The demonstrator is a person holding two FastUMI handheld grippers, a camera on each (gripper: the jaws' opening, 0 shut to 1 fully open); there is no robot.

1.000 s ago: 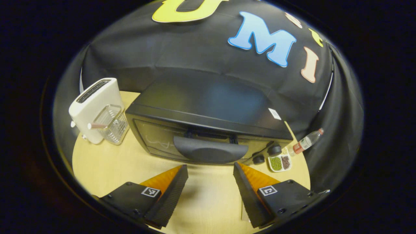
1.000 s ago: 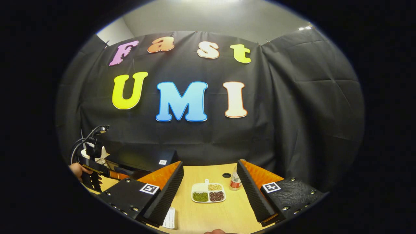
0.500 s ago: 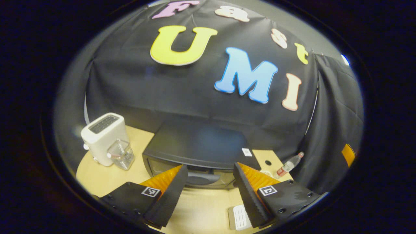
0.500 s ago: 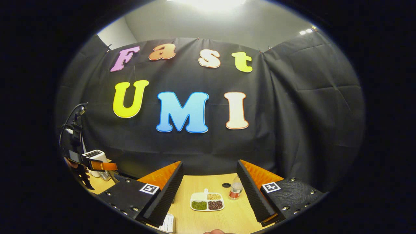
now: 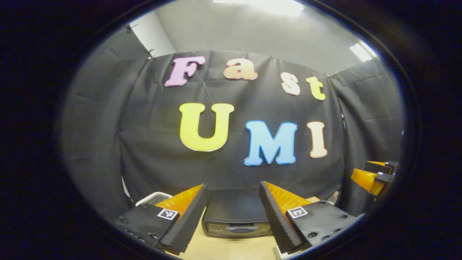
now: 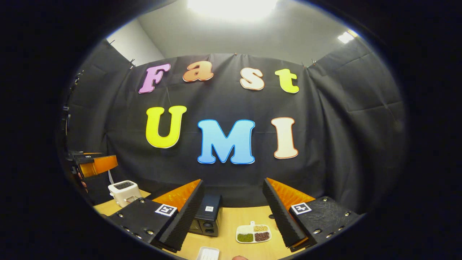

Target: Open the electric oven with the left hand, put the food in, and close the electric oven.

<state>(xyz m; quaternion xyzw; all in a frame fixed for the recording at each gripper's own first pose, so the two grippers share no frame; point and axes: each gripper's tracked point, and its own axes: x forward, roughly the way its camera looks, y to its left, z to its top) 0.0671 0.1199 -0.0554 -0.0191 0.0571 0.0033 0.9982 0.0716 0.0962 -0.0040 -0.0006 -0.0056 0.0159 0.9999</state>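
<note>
The black electric oven (image 5: pixel 236 213) stands on the wooden table (image 5: pixel 231 249), its door shut and the handle (image 5: pixel 241 228) facing me. My left gripper (image 5: pixel 233 185) is open and empty, held well back from the oven, which shows between its fingers. The food is a white divided dish of beans (image 6: pixel 253 233) lying on the table (image 6: pixel 231 245) to the right of the oven (image 6: pixel 207 215). My right gripper (image 6: pixel 232 180) hangs open and empty above the table's near side. The left gripper (image 6: pixel 95 164) shows far left in the right gripper view.
A white toaster (image 6: pixel 124 191) stands left of the oven, also seen as the toaster (image 5: pixel 155 198). A small white flat item (image 6: pixel 208 254) lies near the table's front edge. A bottle top (image 5: pixel 334 196) pokes up right of the oven. The right gripper (image 5: pixel 371 177) shows at far right.
My left gripper has drawn back and up from right in front of the oven door, so the oven now looks small and far. The right gripper has also backed away and swung slightly left.
</note>
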